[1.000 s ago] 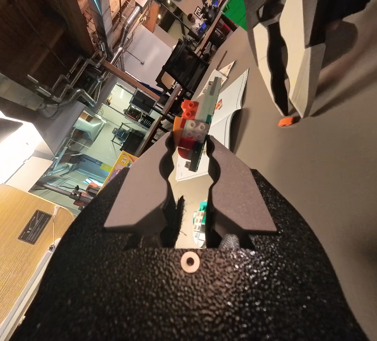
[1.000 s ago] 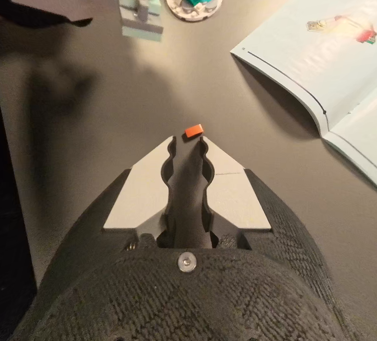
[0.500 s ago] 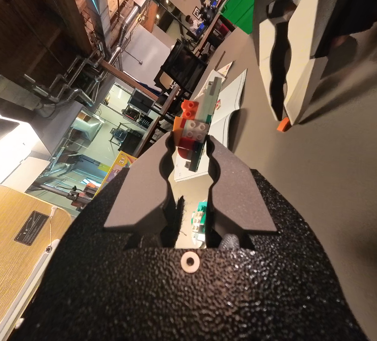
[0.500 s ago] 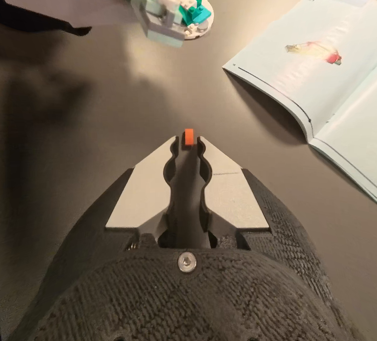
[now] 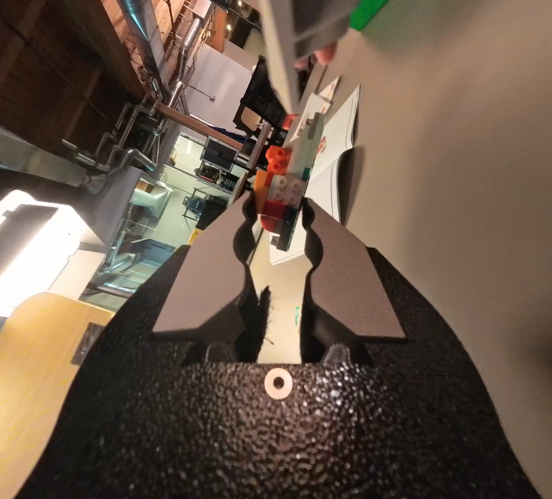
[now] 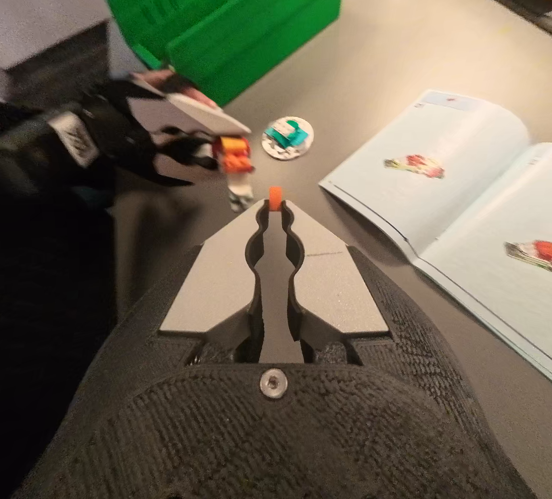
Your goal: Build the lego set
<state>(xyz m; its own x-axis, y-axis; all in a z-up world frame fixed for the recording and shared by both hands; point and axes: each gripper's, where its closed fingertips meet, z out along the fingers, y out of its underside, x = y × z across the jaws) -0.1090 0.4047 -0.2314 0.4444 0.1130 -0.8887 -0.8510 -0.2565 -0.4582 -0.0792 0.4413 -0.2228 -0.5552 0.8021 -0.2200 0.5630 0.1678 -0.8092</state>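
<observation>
My left gripper (image 5: 279, 203) is shut on a partly built lego model (image 5: 286, 185) of white, red, orange and pale green bricks, held up off the table. The model also shows in the right wrist view (image 6: 236, 162), at the tip of the left gripper (image 6: 209, 138). My right gripper (image 6: 274, 203) is shut on a small orange piece (image 6: 274, 197), lifted above the table just right of the model. In the left wrist view the right gripper (image 5: 280, 45) is blurred, above the model, with the orange piece (image 5: 289, 120) at its tip.
A green bin (image 6: 233, 15) stands at the back of the grey table (image 6: 373, 45). A round white plate with teal bricks (image 6: 287, 138) lies beyond the grippers. An open instruction booklet (image 6: 448, 185) lies to the right; it also shows in the left wrist view (image 5: 337, 138). One gripper's finger ends stand about 6 centimetres off the other's.
My right gripper closed on the orange piece and lifted it off the table toward the model. The left gripper turned the model; the view is blurred by motion.
</observation>
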